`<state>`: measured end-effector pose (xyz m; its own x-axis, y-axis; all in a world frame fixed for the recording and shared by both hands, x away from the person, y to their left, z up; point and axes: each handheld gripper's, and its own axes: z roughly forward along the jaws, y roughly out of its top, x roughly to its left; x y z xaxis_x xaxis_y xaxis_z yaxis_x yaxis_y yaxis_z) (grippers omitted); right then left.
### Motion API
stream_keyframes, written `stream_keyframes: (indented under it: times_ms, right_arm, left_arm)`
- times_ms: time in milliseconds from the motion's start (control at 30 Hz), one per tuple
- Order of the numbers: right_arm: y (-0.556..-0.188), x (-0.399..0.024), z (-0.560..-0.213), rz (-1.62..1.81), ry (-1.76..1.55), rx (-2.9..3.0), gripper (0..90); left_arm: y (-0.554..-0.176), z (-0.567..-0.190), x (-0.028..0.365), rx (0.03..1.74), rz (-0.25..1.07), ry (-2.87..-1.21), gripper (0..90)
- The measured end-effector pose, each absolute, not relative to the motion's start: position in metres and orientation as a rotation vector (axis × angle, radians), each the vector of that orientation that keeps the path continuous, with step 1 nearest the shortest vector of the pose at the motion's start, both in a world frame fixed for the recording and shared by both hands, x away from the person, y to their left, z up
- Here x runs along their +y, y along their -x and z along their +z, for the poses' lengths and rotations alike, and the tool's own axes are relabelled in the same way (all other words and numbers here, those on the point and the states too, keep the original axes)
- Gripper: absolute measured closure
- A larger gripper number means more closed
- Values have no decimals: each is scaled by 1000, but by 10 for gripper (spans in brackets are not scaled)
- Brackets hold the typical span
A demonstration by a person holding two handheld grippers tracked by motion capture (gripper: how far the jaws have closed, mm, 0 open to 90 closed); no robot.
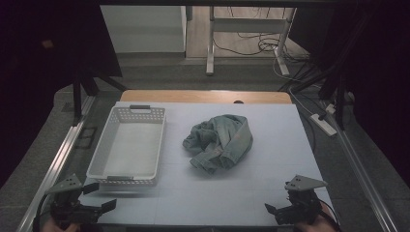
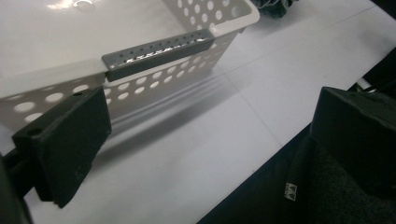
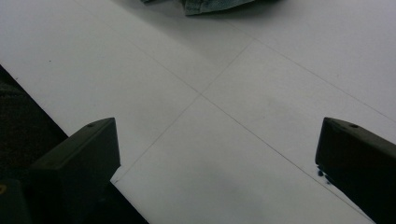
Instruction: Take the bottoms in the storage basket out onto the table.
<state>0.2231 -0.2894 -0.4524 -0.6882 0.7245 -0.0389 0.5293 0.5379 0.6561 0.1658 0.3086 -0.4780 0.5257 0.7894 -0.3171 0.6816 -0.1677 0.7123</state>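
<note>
A crumpled blue denim garment [image 1: 220, 142] lies in the middle of the white table cover [image 1: 217, 193]. To its left stands an empty white perforated basket [image 1: 140, 114] with grey handles. My left gripper [image 1: 100, 195] is open at the front left corner, just in front of the basket's near end. Its own view has the basket wall [image 2: 154, 88] and grey handle [image 2: 159, 50] close ahead, between the open left gripper [image 2: 210, 135] jaws. My right gripper [image 1: 278, 205] is open at the front right, over bare cover. The right gripper [image 3: 217, 154] view catches the garment's edge [image 3: 210, 4] far ahead.
A wooden table edge [image 1: 203, 95] runs behind the cover. Metal rails [image 1: 55, 164] flank both sides. A power strip [image 1: 323, 123] and cables [image 1: 263, 46] lie on the floor at the right and back, beside desk legs [image 1: 210, 48].
</note>
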Motion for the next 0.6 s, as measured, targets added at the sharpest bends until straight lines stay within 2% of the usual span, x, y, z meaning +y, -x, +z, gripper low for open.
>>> stream_keyframes:
  times_ms: [600]
  right_arm:
    - [-223,-289,-453,902,-1044,2471,1]
  left_arm:
    - [-155,-480,319,1245,182,-1912,0]
